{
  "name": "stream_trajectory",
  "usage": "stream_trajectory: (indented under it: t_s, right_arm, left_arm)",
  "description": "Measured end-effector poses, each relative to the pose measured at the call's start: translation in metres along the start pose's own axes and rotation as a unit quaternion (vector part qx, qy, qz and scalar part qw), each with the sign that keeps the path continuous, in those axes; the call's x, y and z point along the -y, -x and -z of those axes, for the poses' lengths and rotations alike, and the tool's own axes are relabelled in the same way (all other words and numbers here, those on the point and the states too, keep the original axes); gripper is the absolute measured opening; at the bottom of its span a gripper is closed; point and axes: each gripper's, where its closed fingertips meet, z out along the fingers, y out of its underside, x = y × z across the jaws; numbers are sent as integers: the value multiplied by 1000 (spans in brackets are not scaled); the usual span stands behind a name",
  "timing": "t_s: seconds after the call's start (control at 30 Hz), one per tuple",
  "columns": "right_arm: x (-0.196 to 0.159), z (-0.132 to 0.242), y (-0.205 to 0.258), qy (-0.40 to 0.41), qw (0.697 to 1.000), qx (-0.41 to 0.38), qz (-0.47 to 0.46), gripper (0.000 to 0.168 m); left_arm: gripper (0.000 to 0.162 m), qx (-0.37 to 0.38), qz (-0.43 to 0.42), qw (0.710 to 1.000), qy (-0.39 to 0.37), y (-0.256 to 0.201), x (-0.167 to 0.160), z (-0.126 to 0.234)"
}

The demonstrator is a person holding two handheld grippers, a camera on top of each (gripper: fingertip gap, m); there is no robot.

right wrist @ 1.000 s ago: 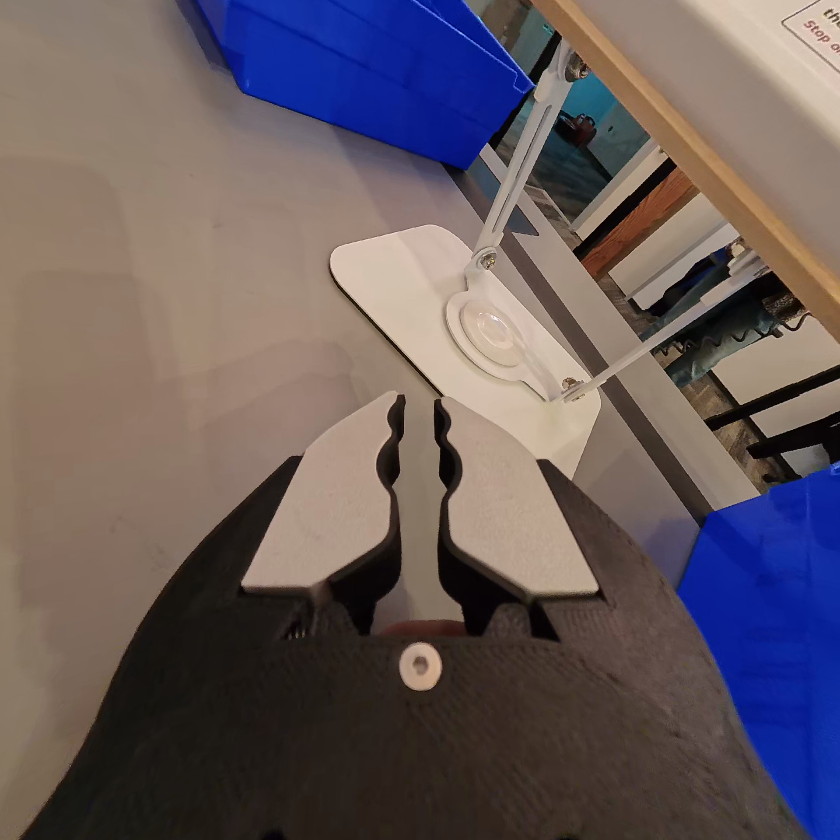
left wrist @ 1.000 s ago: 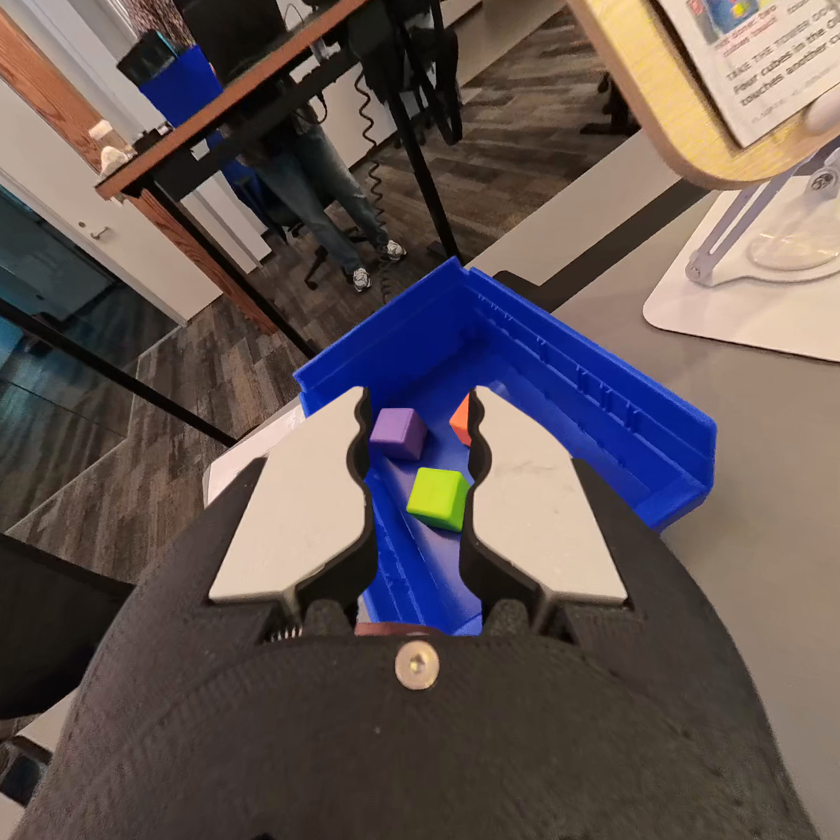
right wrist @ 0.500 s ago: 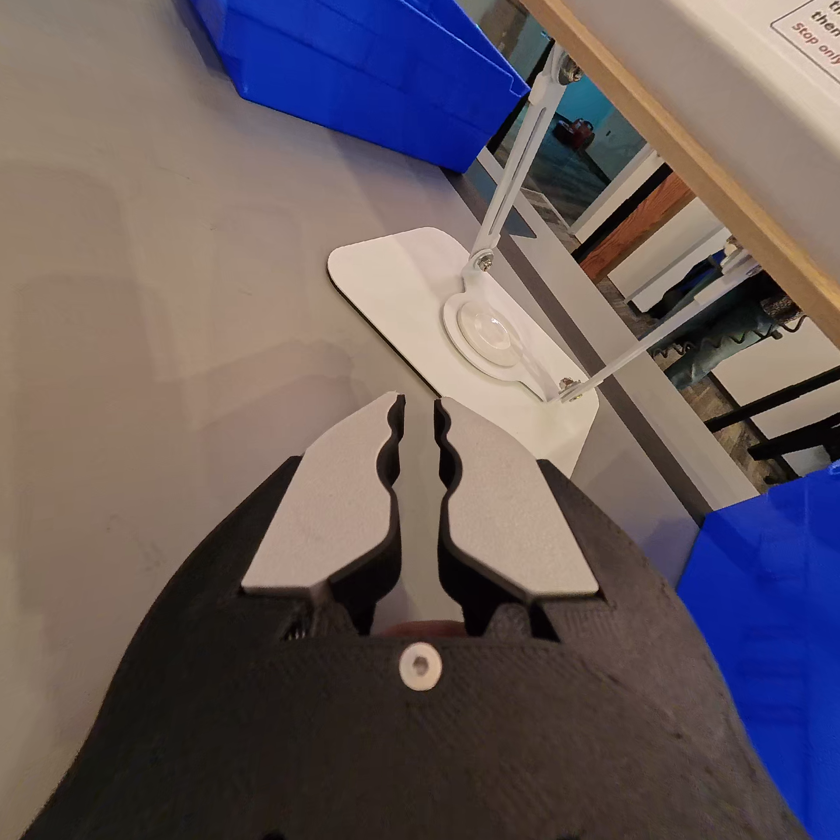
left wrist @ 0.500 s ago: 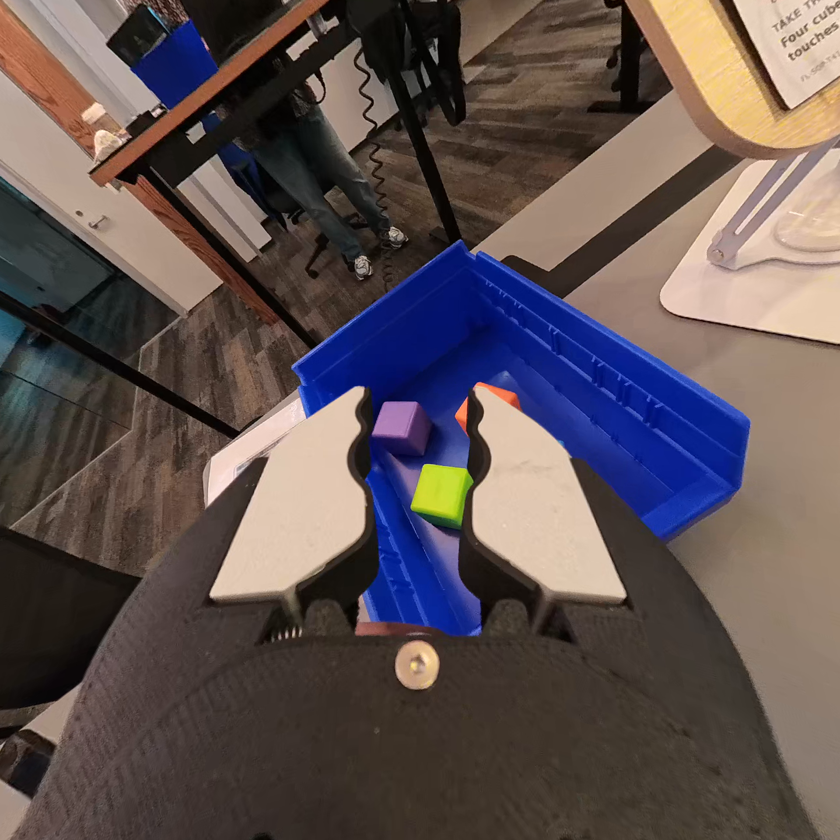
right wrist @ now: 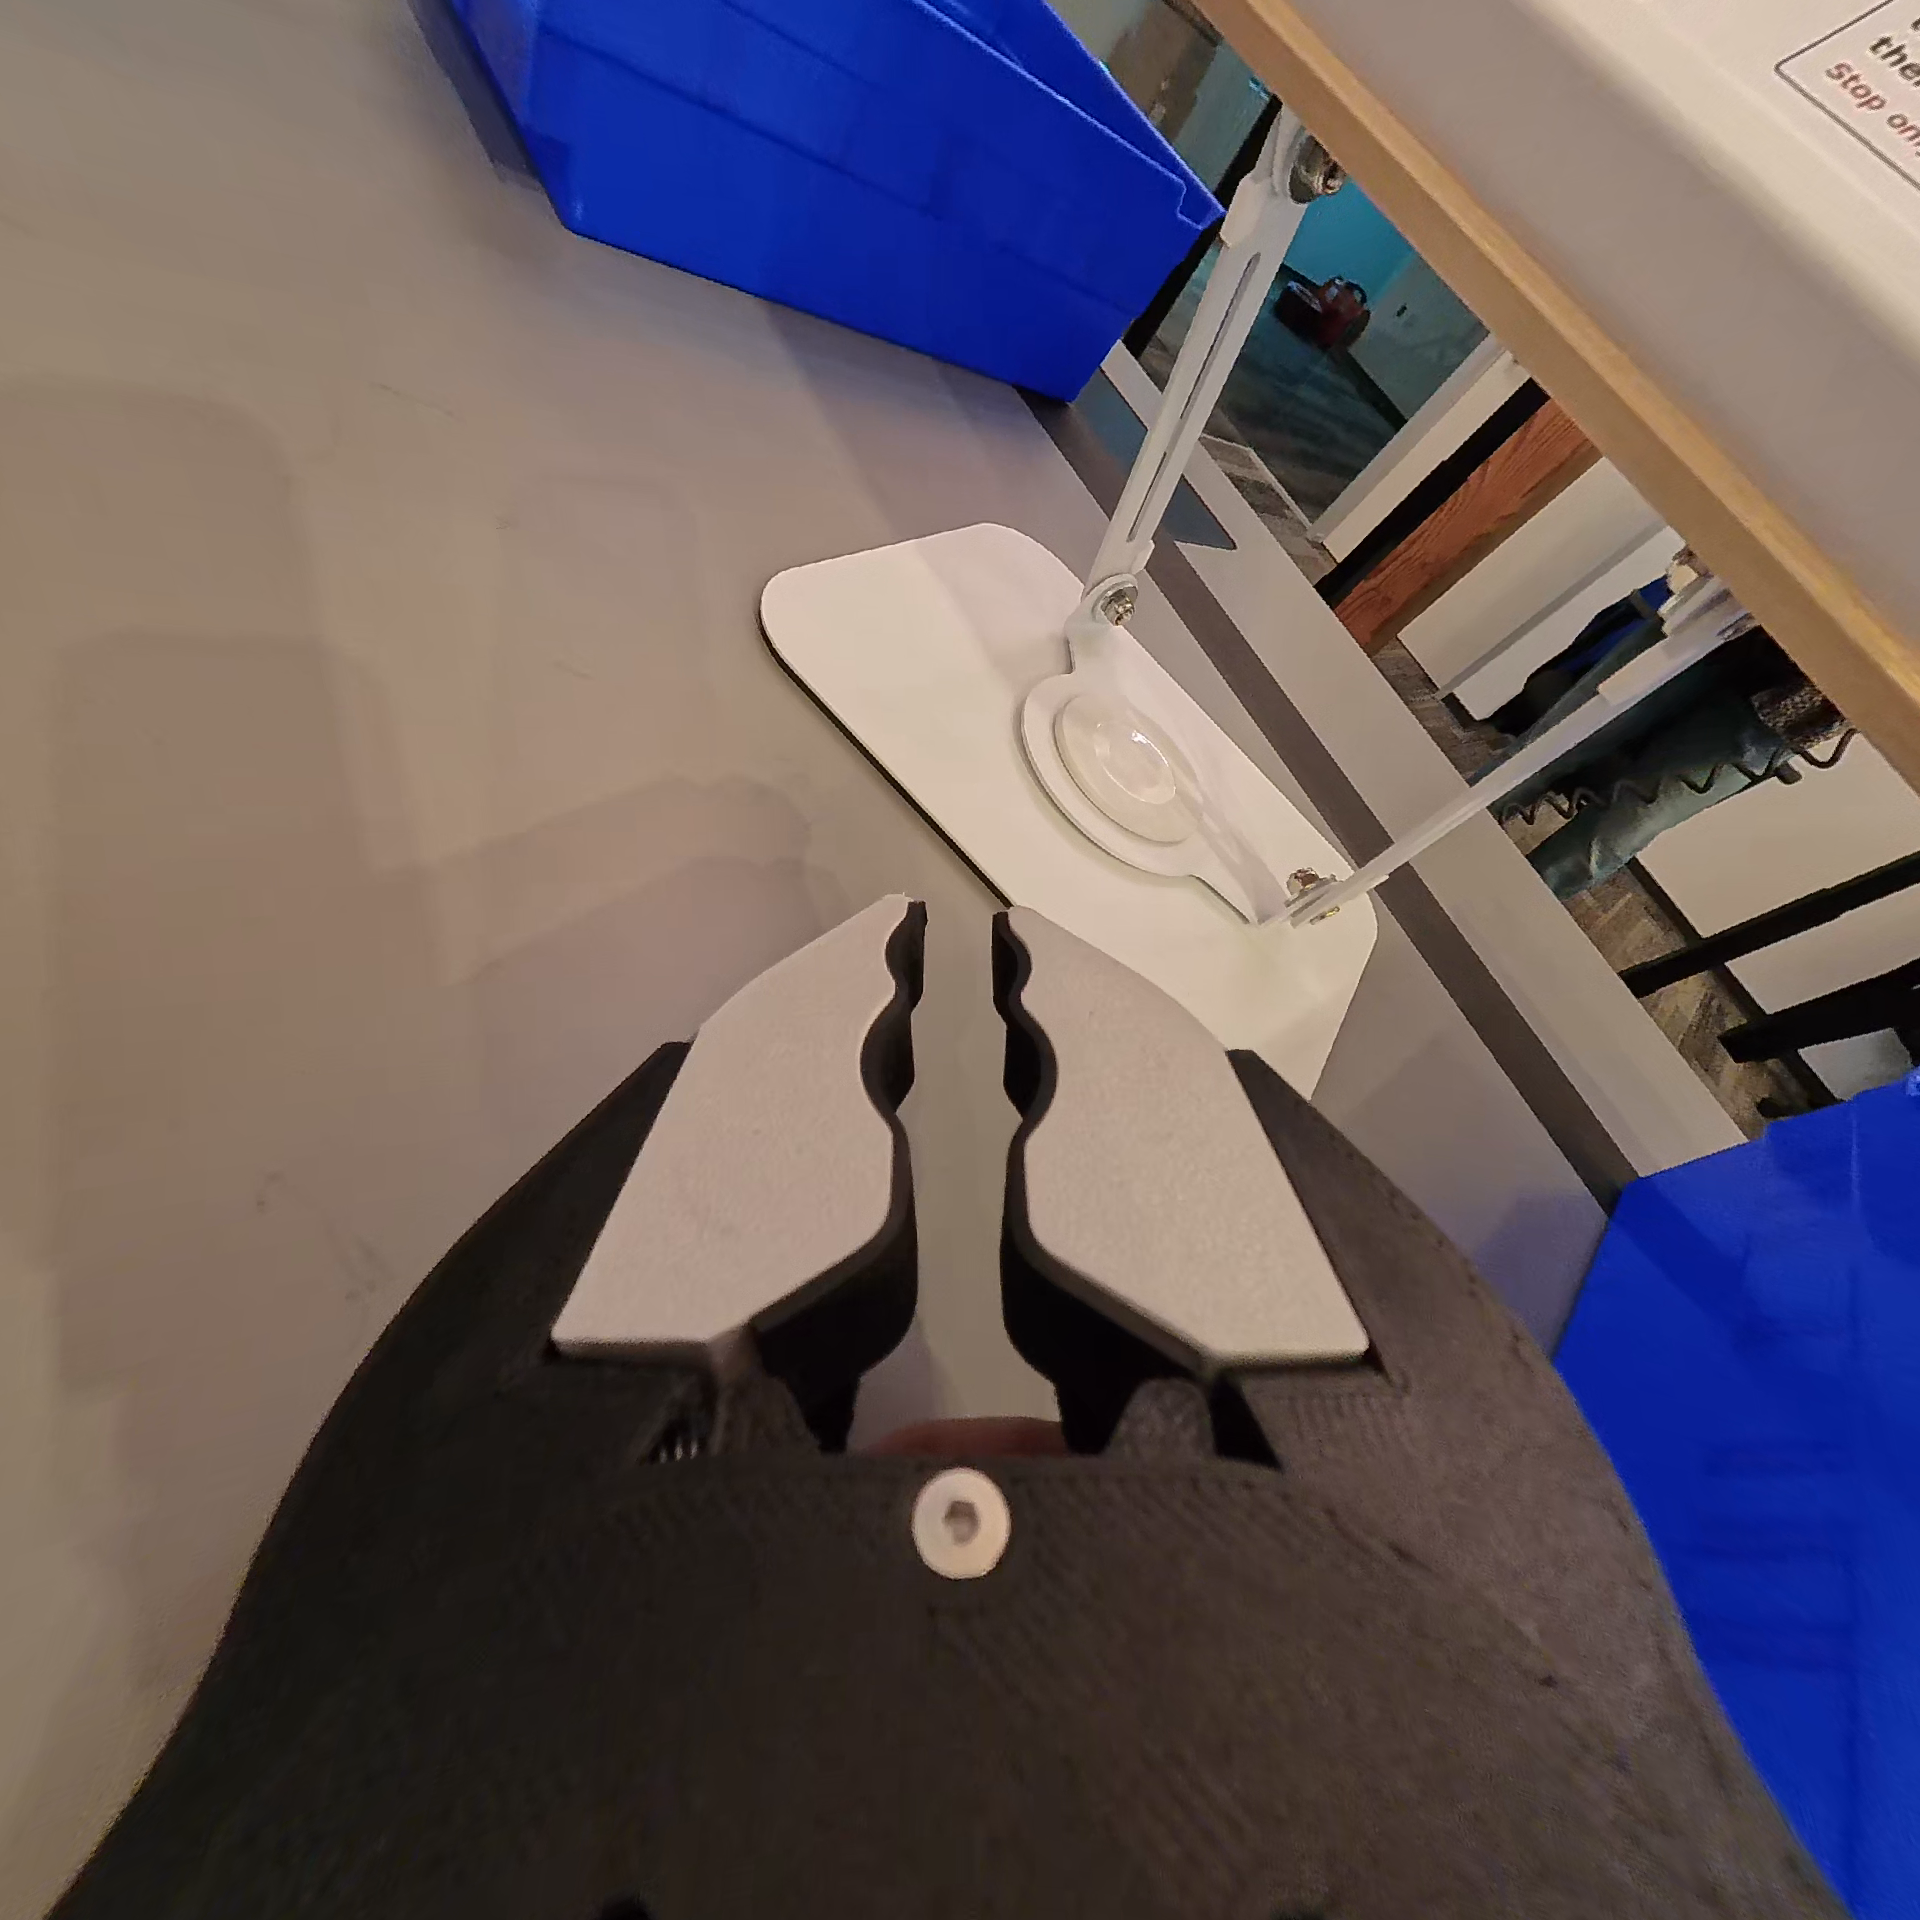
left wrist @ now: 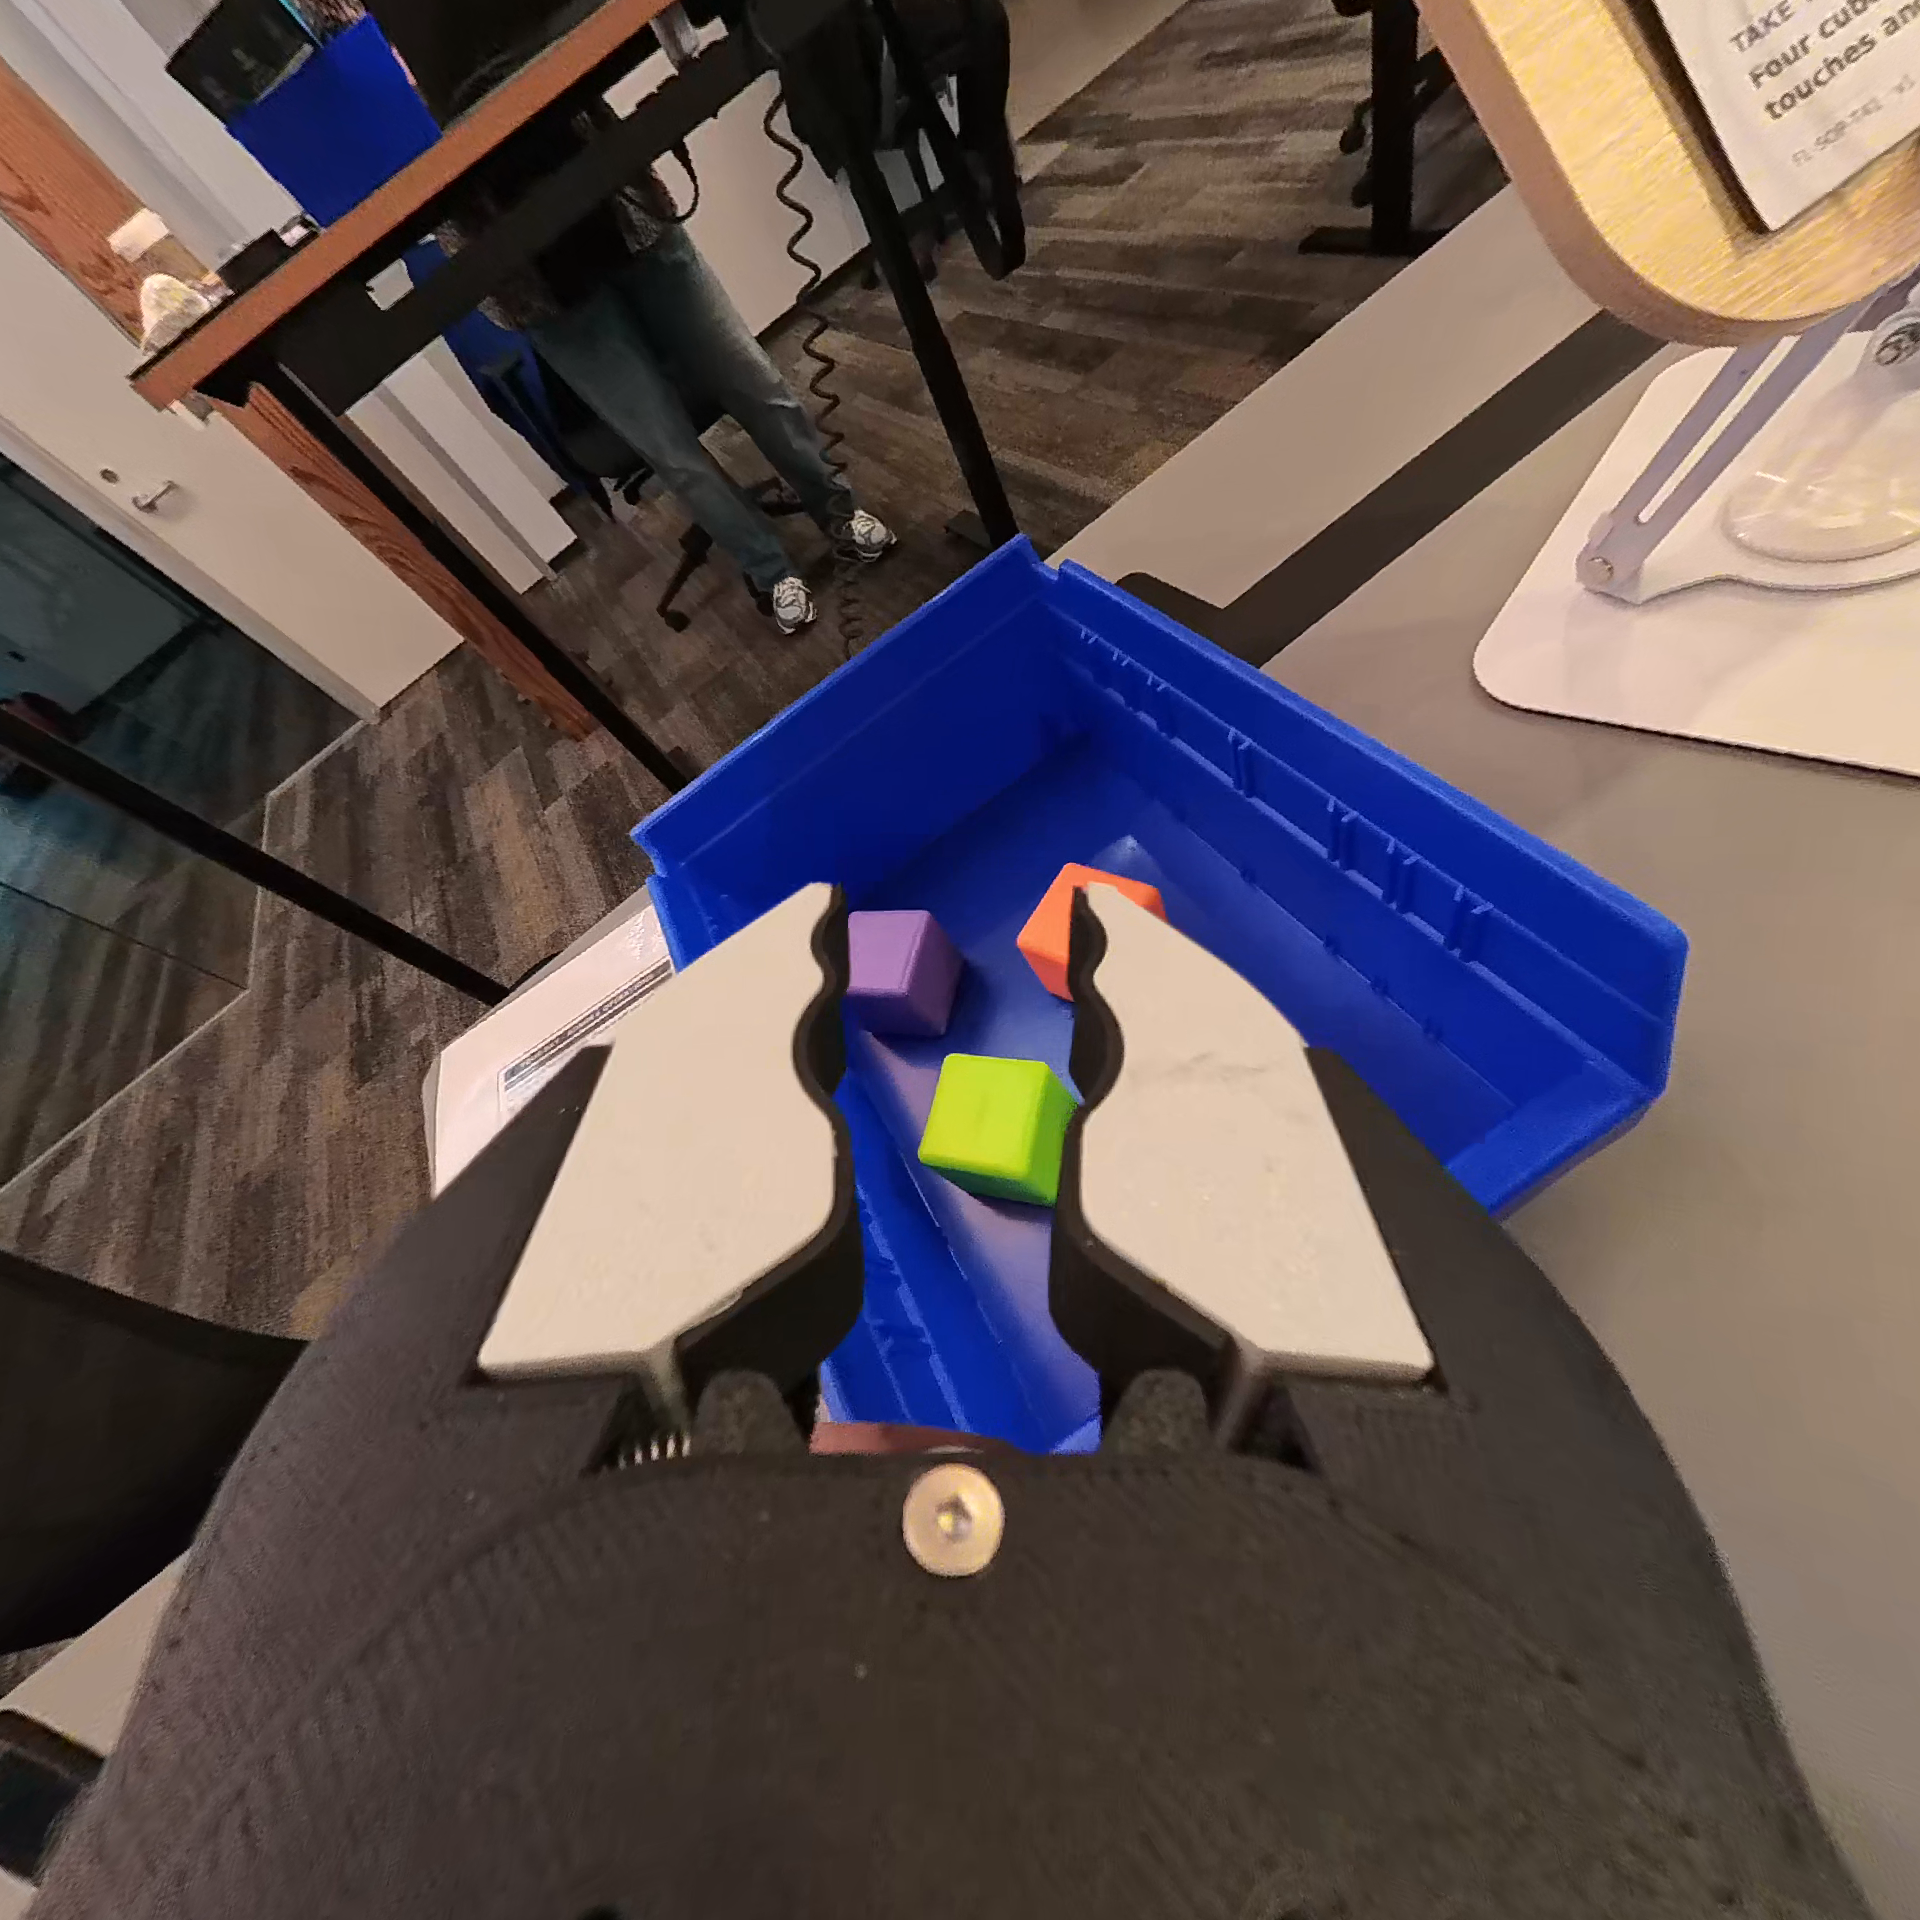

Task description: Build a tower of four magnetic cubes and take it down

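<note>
Three cubes, purple cube (left wrist: 896, 971), orange cube (left wrist: 1049, 940), green cube (left wrist: 992, 1124), are sitting in the blue bin (left wrist: 1351, 894); left gripper (left wrist: 954, 935) is hovering over them, fingers parted and empty; right gripper (right wrist: 958, 925) is hanging above the grey surface (right wrist: 364, 623), fingers slightly apart, gripping nothing.

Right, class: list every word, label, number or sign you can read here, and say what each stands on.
I won't quote writing; these things bear it.
Printed sheet on the wooden board, left wrist view: cut off by the edge.
Printed paper by the blue bin: too small to read.
Boxed notice on the white panel, right wrist view: cut off.
Purple cube, green cube, orange cube: no marks.
</note>
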Motion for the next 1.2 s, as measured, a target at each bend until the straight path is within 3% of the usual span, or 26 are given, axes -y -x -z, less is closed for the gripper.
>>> stream_trajectory:
  t_s: [0.83,1.03,1.2]
  right_arm:
    - [-1,-1,2,3,1000,6,2,13]
    - [-1,-2,3,5,1000,9,6,13]
    - [-1,-2,4,7,1000,11,8,13]
  left_arm:
    - [49,-99,-77,987,98,-28,-33,-17]
    - [52,-107,-99,978,152,-28,-52,-31]
    - [54,-152,-97,973,144,-48,-47,-42]
